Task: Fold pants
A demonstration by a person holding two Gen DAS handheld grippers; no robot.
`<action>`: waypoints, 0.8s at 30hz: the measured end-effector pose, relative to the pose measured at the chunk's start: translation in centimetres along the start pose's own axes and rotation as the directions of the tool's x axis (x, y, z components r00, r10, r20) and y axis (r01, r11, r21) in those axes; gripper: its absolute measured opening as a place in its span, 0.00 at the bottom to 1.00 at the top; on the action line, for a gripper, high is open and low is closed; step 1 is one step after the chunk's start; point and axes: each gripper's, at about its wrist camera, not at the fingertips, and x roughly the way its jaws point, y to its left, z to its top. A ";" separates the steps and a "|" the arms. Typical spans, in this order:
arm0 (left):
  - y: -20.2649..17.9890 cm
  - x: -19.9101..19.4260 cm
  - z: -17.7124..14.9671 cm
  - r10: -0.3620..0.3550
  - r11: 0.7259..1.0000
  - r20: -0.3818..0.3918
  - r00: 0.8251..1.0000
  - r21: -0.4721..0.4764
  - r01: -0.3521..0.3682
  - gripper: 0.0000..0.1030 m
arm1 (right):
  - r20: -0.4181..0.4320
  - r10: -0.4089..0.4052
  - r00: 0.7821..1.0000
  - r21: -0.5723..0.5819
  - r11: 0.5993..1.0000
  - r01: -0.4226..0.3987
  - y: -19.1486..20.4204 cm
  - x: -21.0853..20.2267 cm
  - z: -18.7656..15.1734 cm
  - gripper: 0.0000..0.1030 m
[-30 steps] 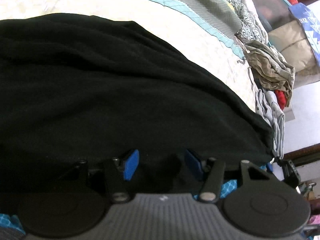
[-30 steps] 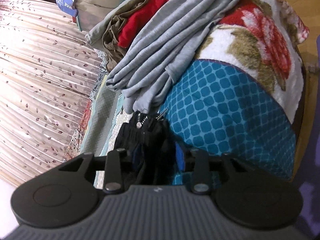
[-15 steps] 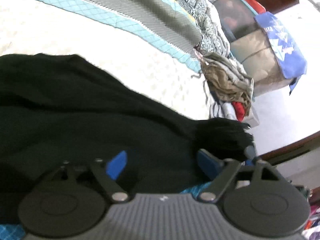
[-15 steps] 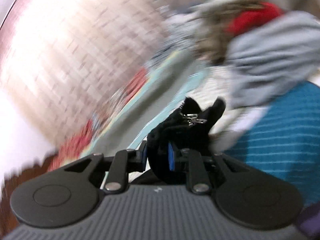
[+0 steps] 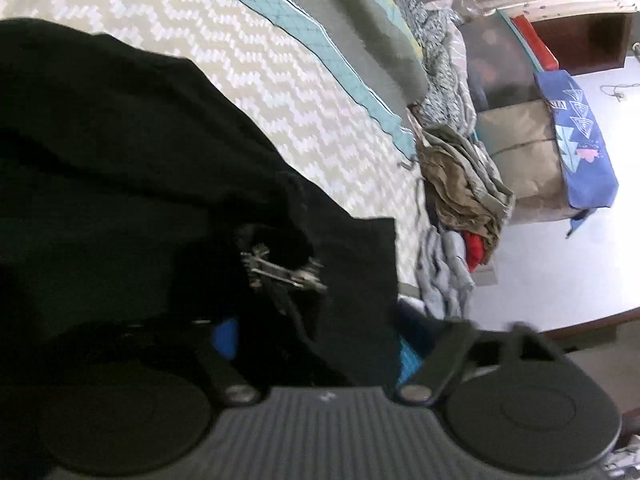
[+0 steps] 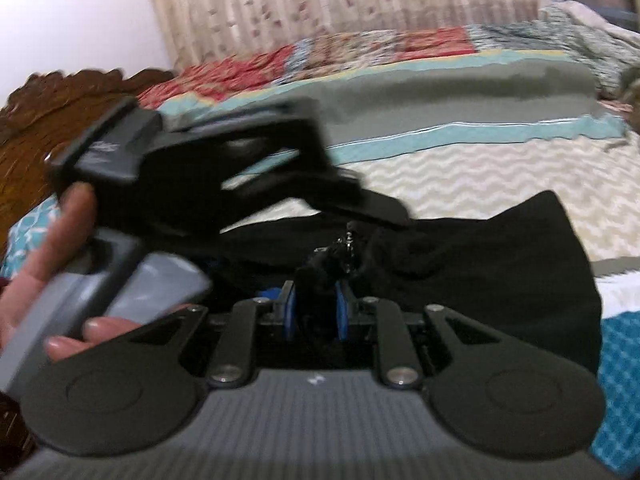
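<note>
Pants: black pants [image 5: 120,168] are spread across the left and centre of the left wrist view, on the bed's zigzag cover [image 5: 256,64]; a metal zipper pull [image 5: 276,272] is seen at centre.
Right gripper: the right gripper [image 6: 314,316] is clamped on a bunched black fold of the pants, blue pads pressed against it, low centre of the right wrist view.
Left gripper: the left gripper [image 5: 316,336] is closing, black cloth lying between the fingers; one blue pad [image 5: 226,338] is seen, the other is hidden, so a grip cannot be told.
Hand: a hand [image 6: 48,280] is wrapped round a grey handle at left.
Surroundings: a clothes pile [image 5: 460,196] is heaped at right.
</note>
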 end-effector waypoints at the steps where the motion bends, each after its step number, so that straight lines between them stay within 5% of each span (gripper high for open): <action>1: 0.3 -0.1 0.2 0.023 1.000 0.001 1.000 0.008 -0.023 0.30 | 0.001 -0.010 1.000 -0.020 1.000 0.010 0.3 0.2 -0.1 0.23; 3: 1.1 -0.5 0.5 0.026 1.000 0.003 1.000 0.010 -0.026 0.22 | 0.010 -0.032 0.999 -0.054 0.998 0.033 0.5 0.1 -0.4 0.30; 7: 2.5 -1.8 0.7 0.048 0.999 0.041 0.998 0.000 -0.048 0.20 | 0.010 0.066 0.998 0.039 0.997 -0.066 -1.6 -0.9 -0.5 0.36; 12: 2.8 -3.5 0.2 0.066 0.997 0.068 0.996 0.033 -0.068 0.20 | 0.078 -0.066 0.995 0.179 0.982 0.051 -5.3 -4.0 -1.7 0.36; 17: 3.3 -5.3 -0.6 0.091 0.994 0.104 0.990 0.059 -0.097 0.20 | 0.101 -0.232 0.968 0.405 0.898 0.172 -10.6 -6.7 -3.0 0.38; 21: 4.2 -7.4 -0.8 0.120 0.991 0.152 0.981 0.046 -0.128 0.20 | 0.065 -0.231 0.971 0.505 0.847 0.168 -12.5 -6.9 -4.1 0.38; 24: 5.1 -8.5 -0.6 0.161 0.985 0.174 0.972 0.025 -0.168 0.20 | 0.036 -0.202 0.979 0.501 0.851 0.157 -11.9 -5.7 -4.3 0.38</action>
